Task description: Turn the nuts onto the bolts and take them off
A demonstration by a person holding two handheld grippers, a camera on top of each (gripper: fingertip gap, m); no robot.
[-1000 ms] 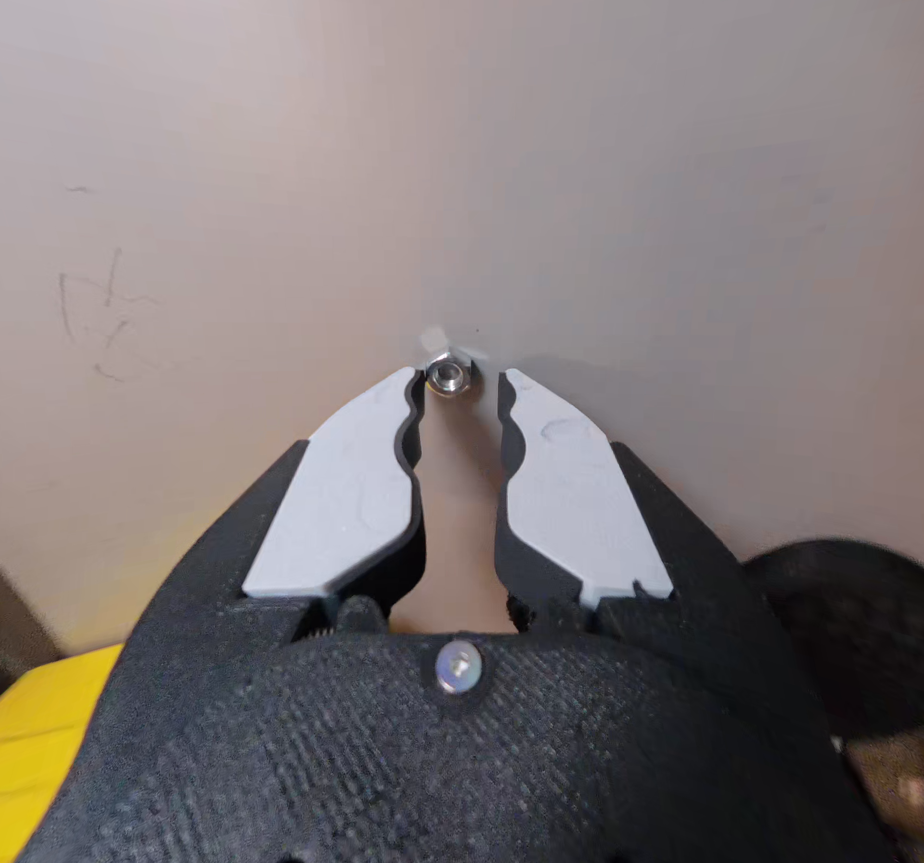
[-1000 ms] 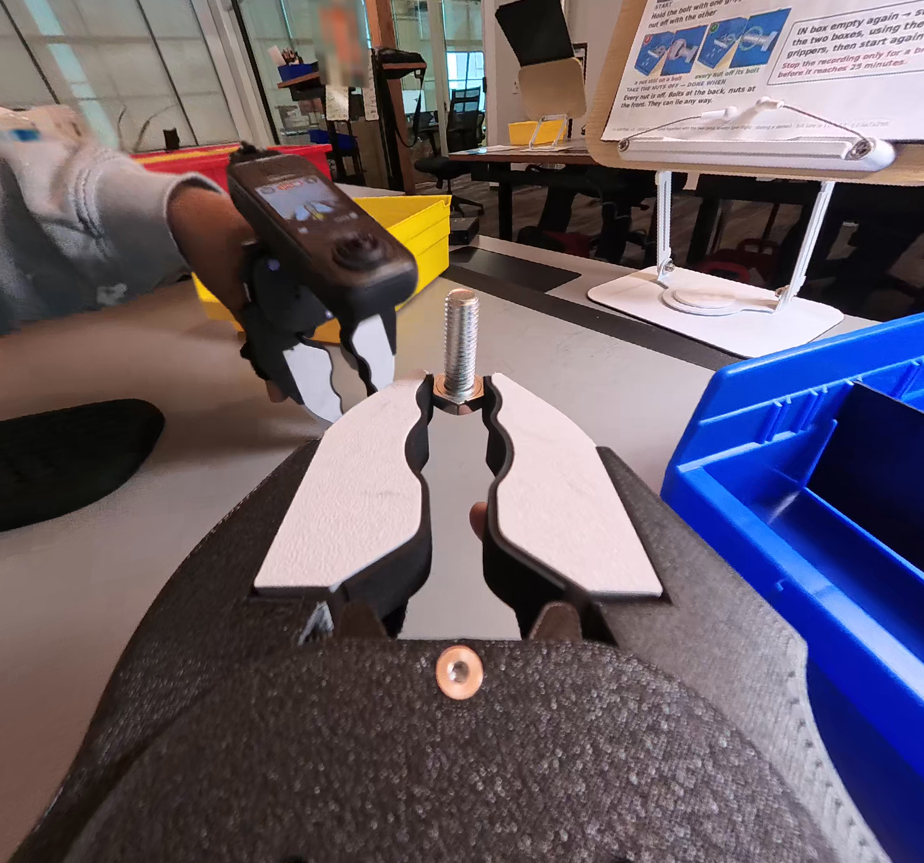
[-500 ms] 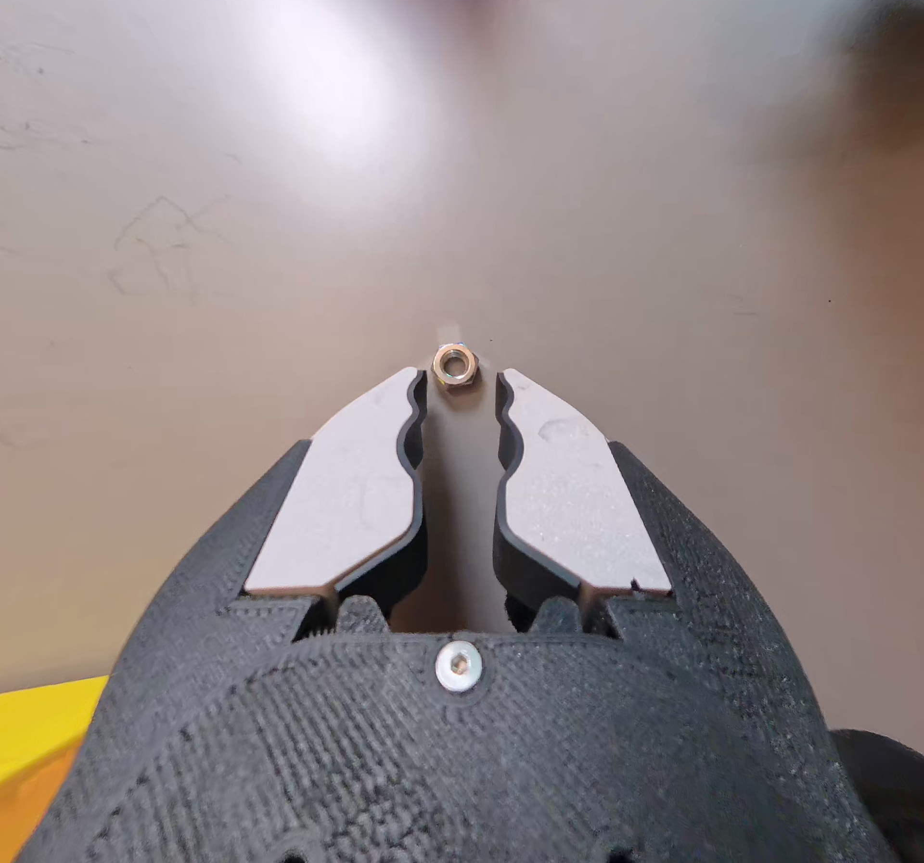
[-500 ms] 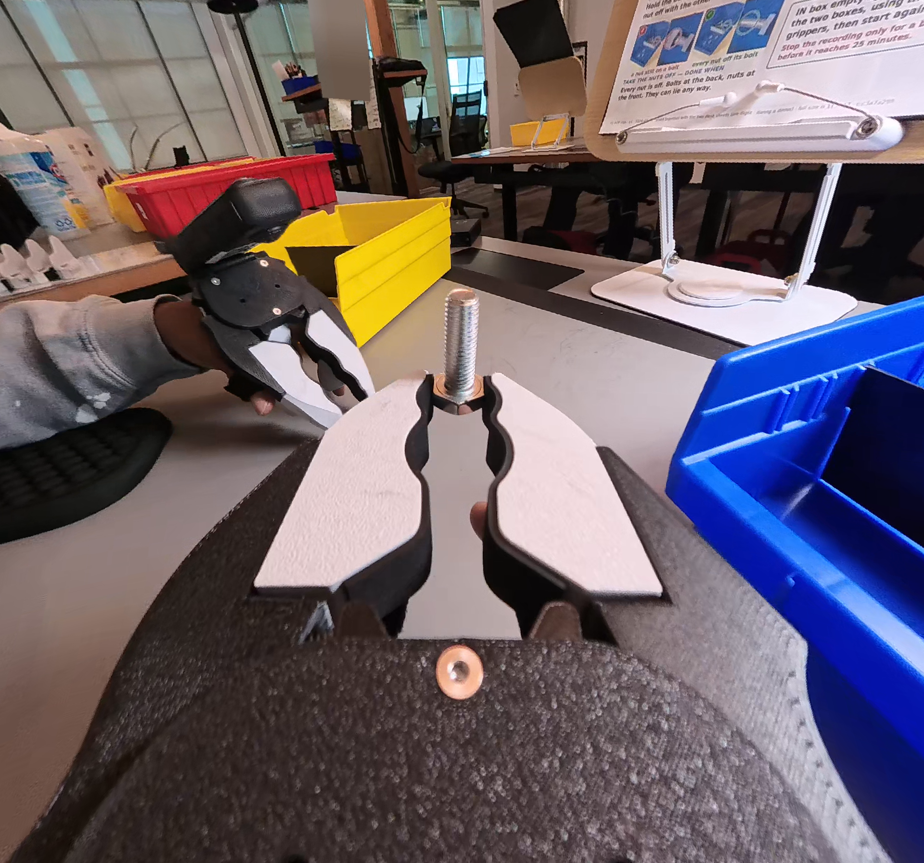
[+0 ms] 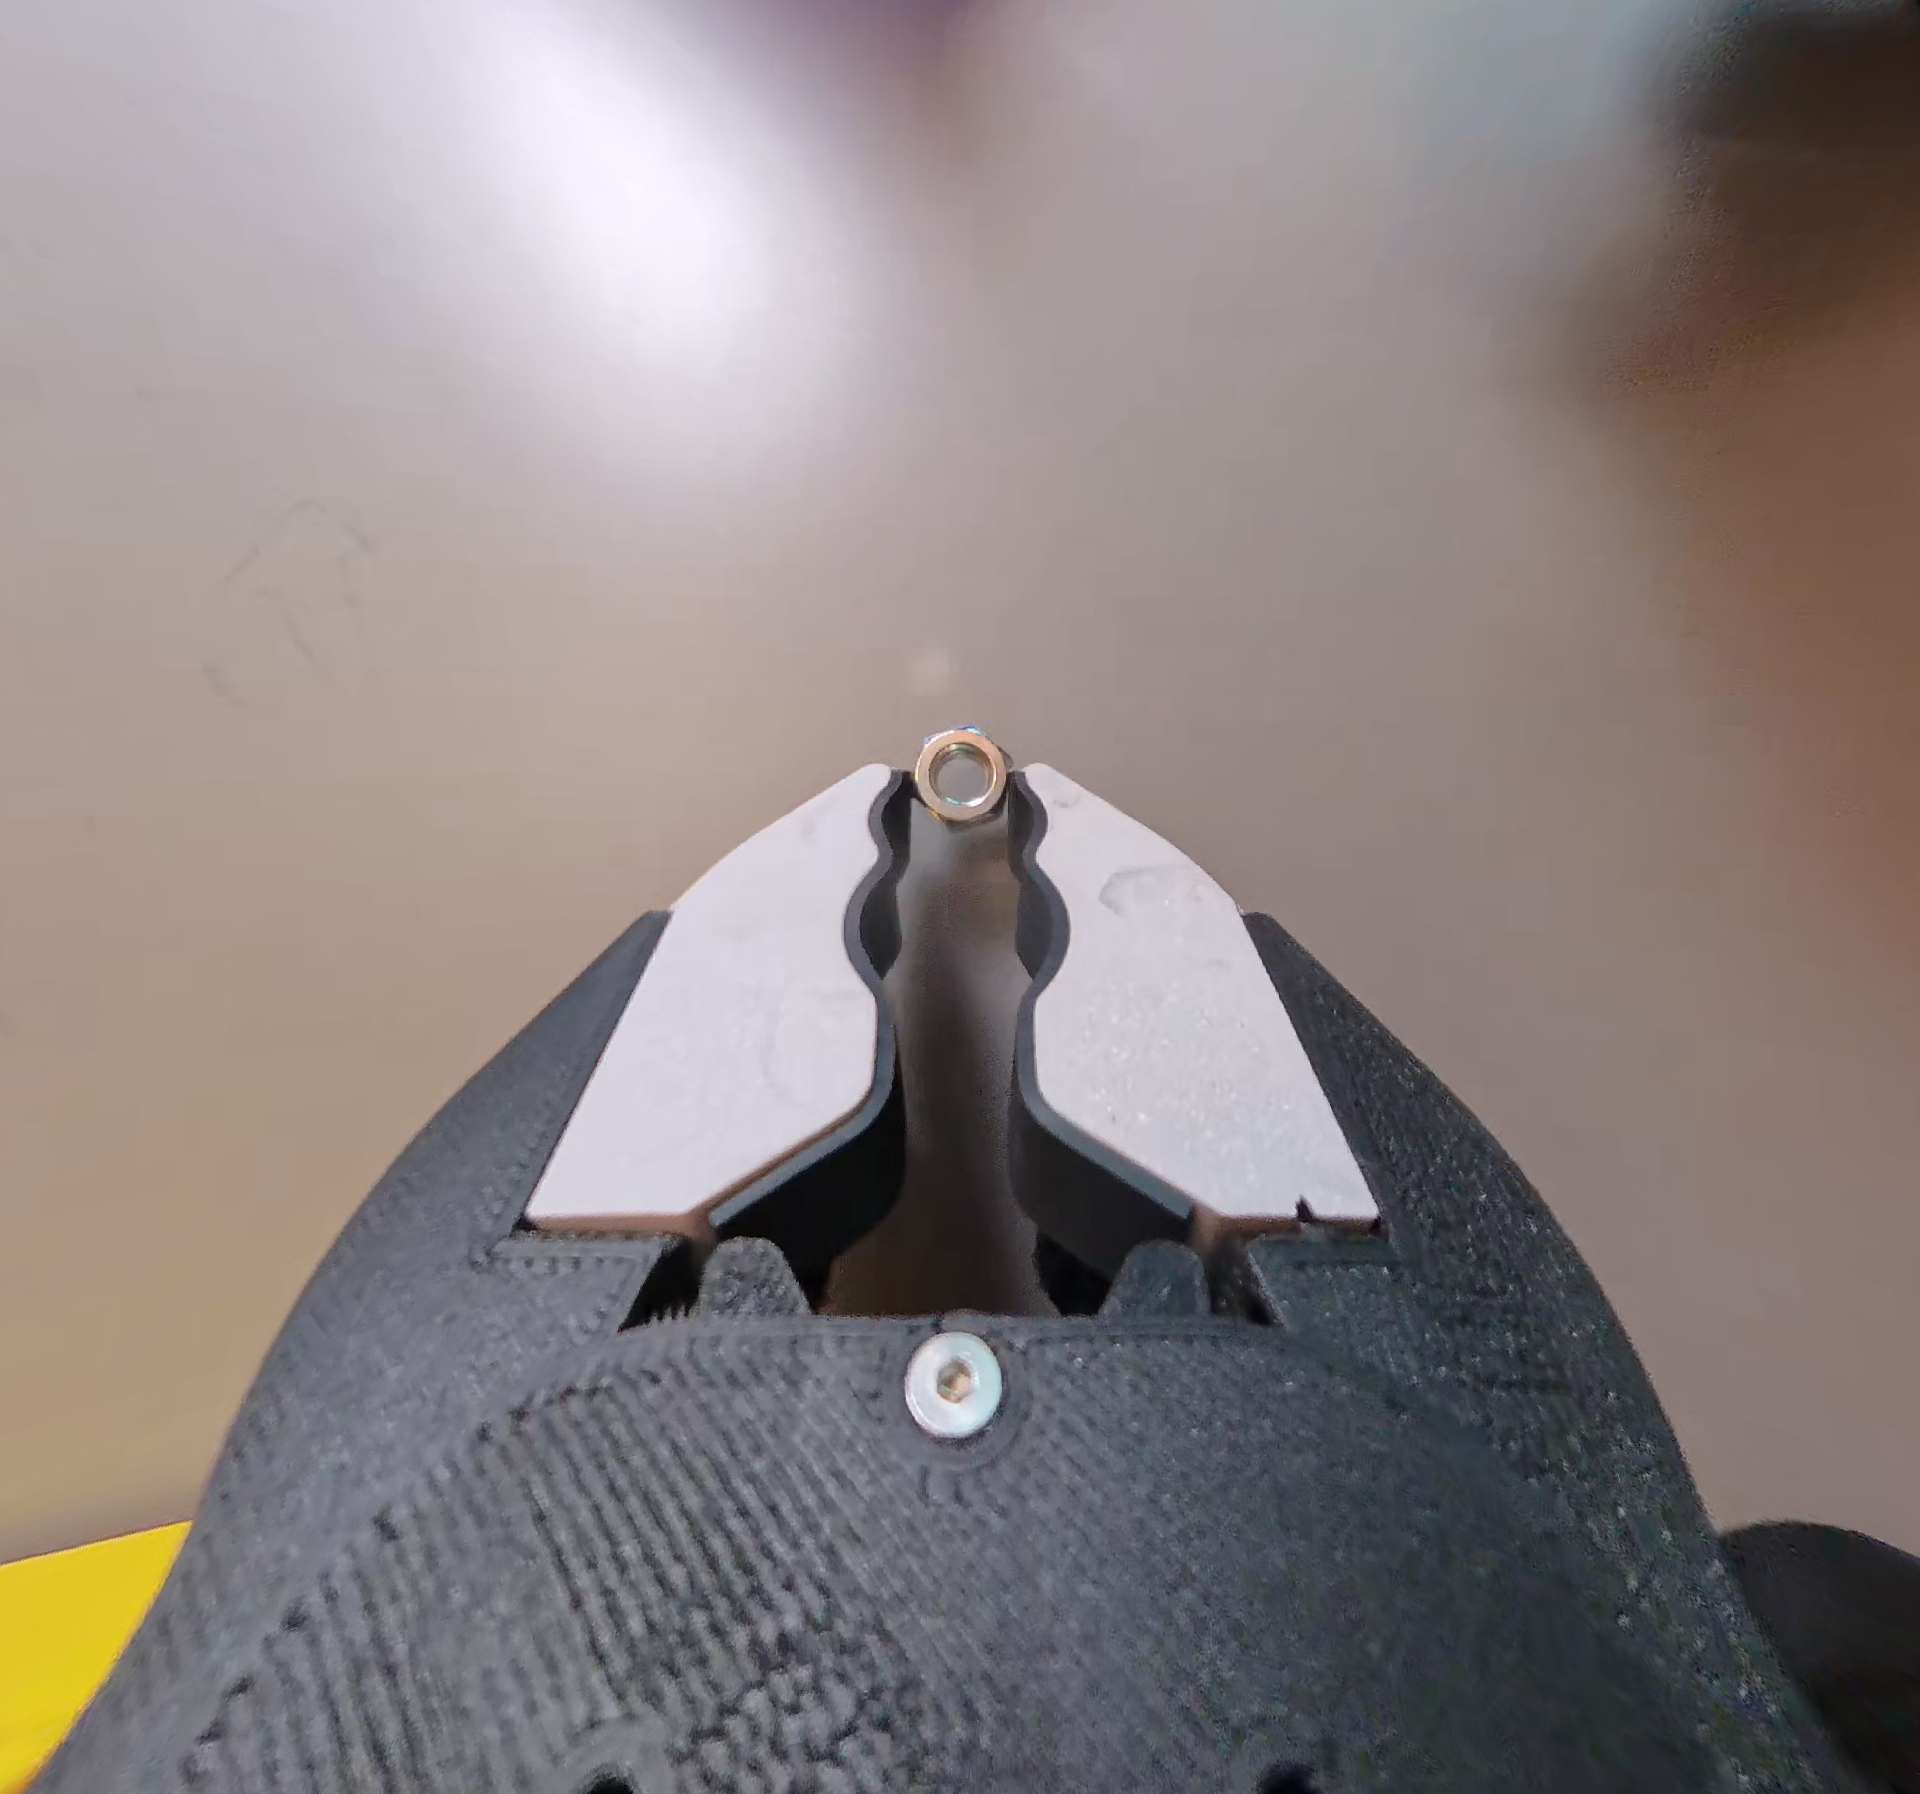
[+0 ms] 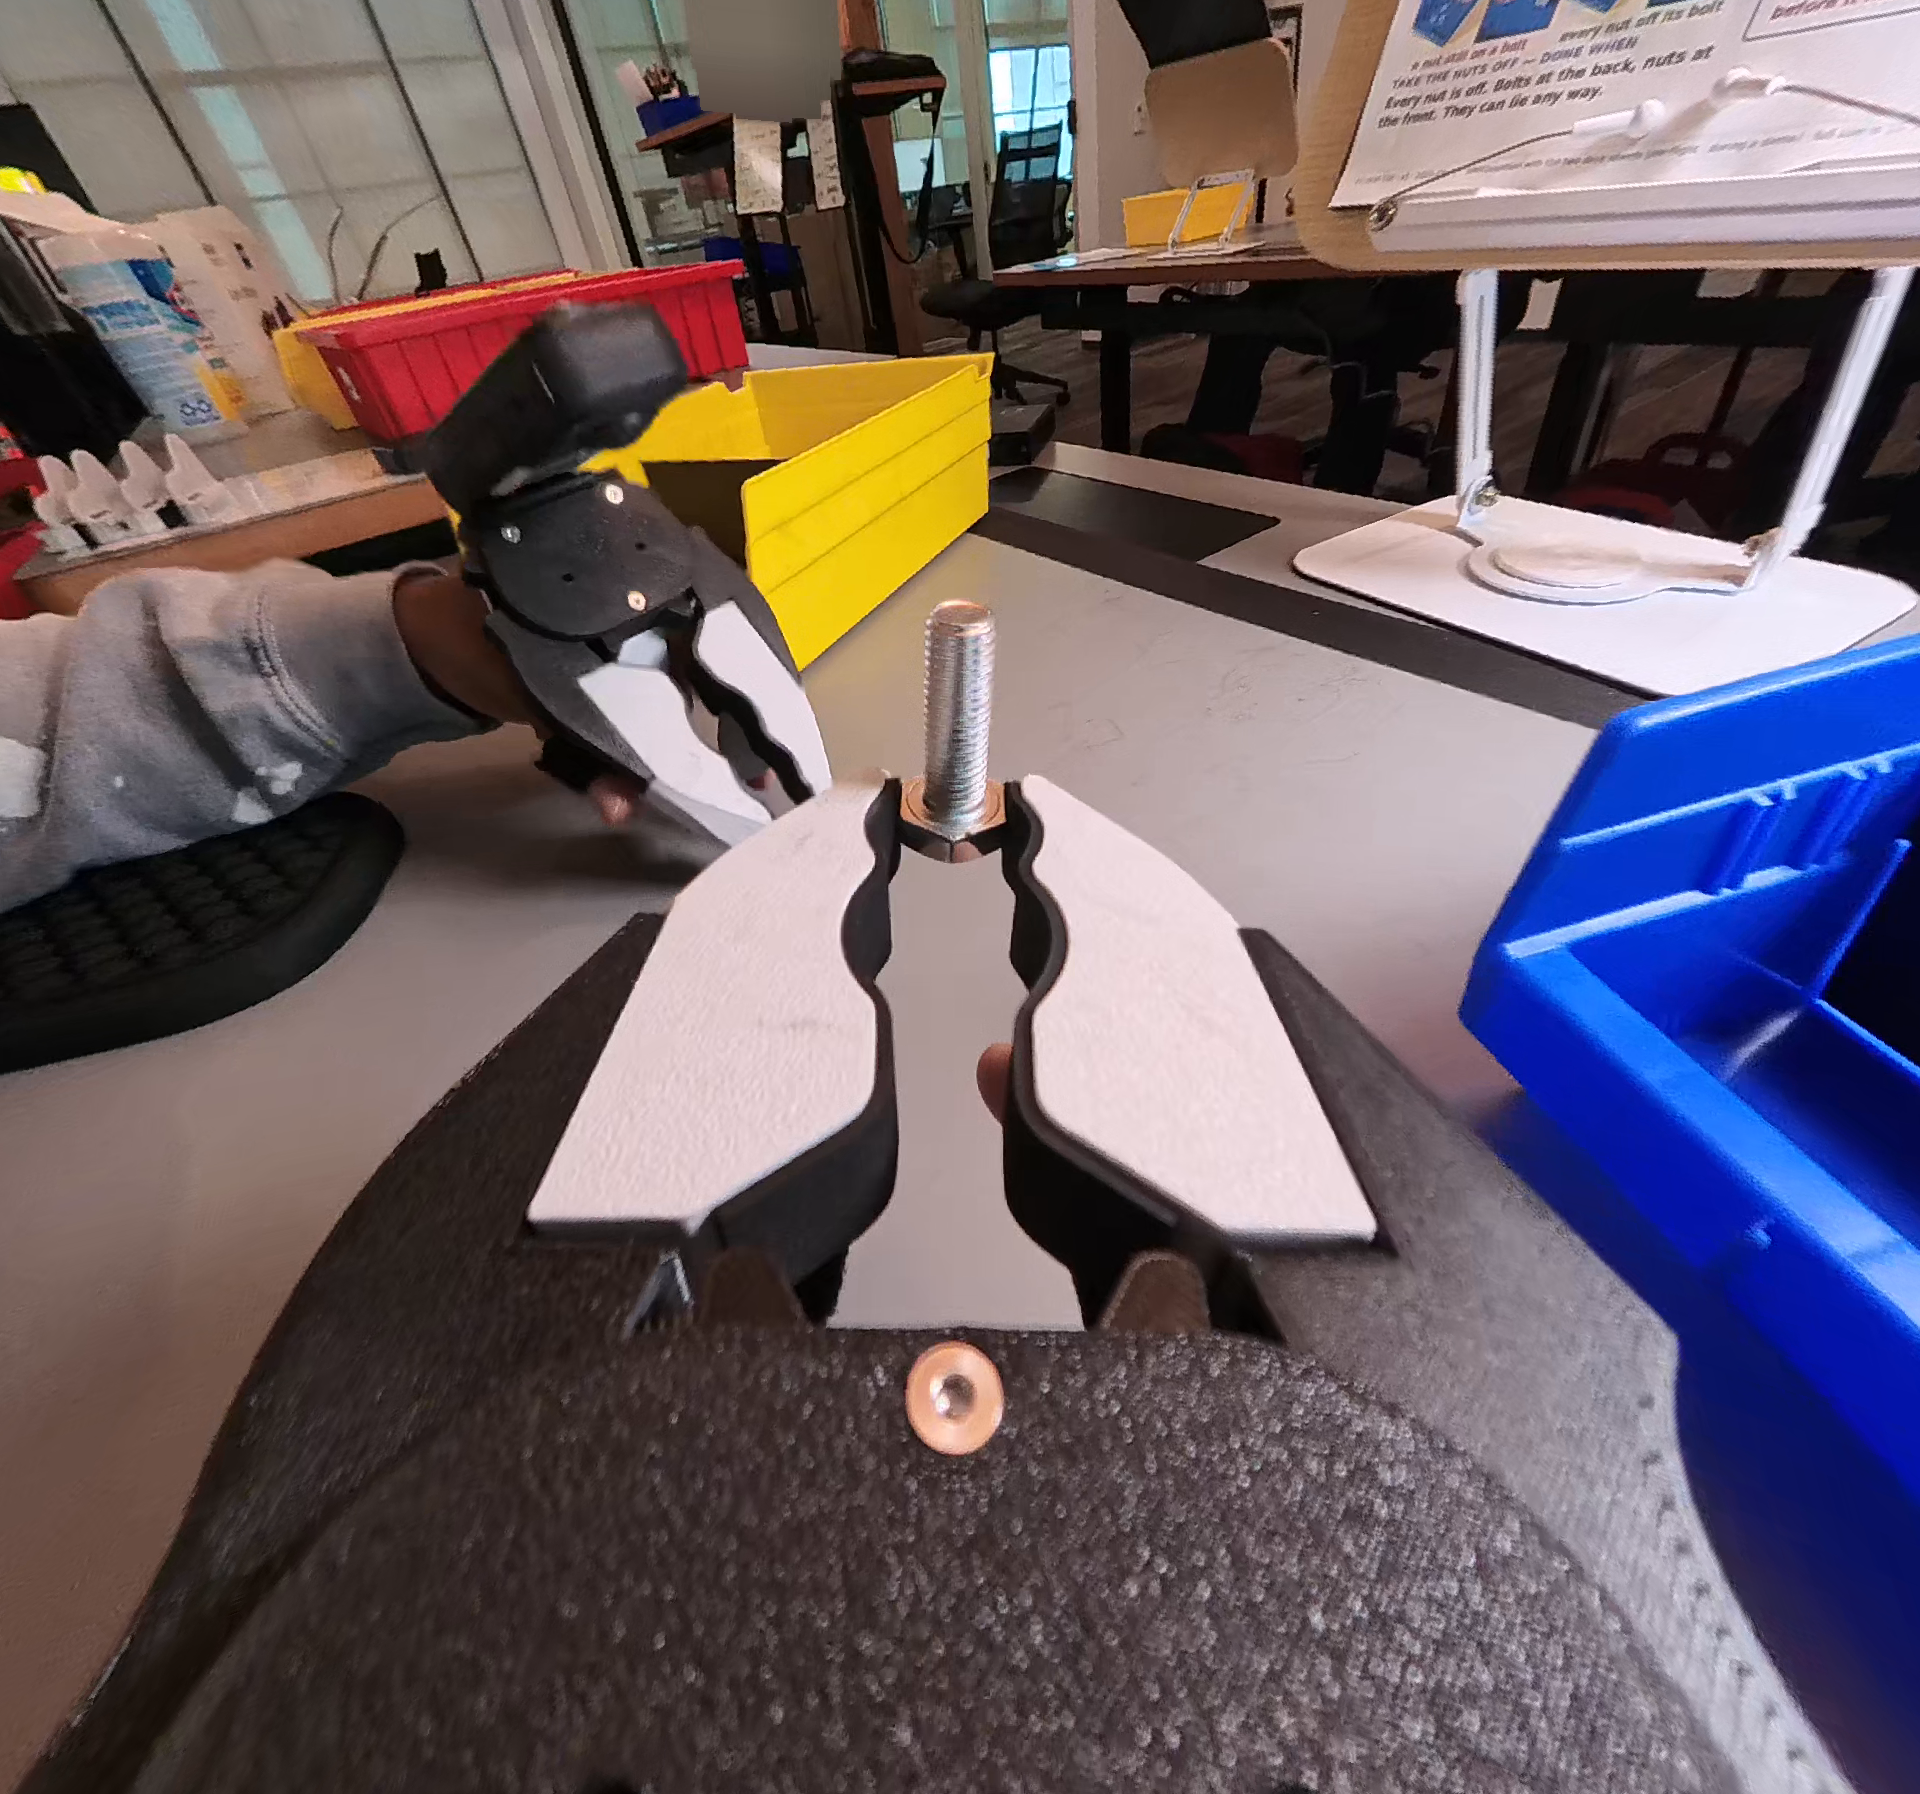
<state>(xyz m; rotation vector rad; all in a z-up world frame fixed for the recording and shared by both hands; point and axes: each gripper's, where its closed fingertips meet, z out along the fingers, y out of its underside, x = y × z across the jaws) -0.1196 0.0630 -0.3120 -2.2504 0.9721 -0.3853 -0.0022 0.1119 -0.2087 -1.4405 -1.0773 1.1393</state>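
Note:
My left gripper (image 5: 958, 790) is shut on a small brass-coloured nut (image 5: 958, 774), pinched at the very fingertips with its hole facing the camera, above the grey table (image 5: 520, 601). My right gripper (image 6: 954, 804) is shut on the head of a silver bolt (image 6: 958, 695), which stands upright with its threaded shaft pointing up. In the right wrist view the left gripper (image 6: 795, 804) is just left of the bolt, its fingers (image 6: 665, 736) angled down and to the right toward it. The nut does not show in that view.
A blue bin (image 6: 1704, 996) sits close on the right. A yellow bin (image 6: 862, 487) stands behind the left gripper, with a red bin (image 6: 520, 352) farther back. A white stand (image 6: 1558, 570) holds an instruction sheet at back right. A black pad (image 6: 177, 923) lies under the person's sleeve. Tip to tip, the grippers are about 15 cm apart.
The left gripper closed on the nut, lifted it off the table and swung from pointing down to pointing toward the bolt. The right gripper kept holding the bolt upright.

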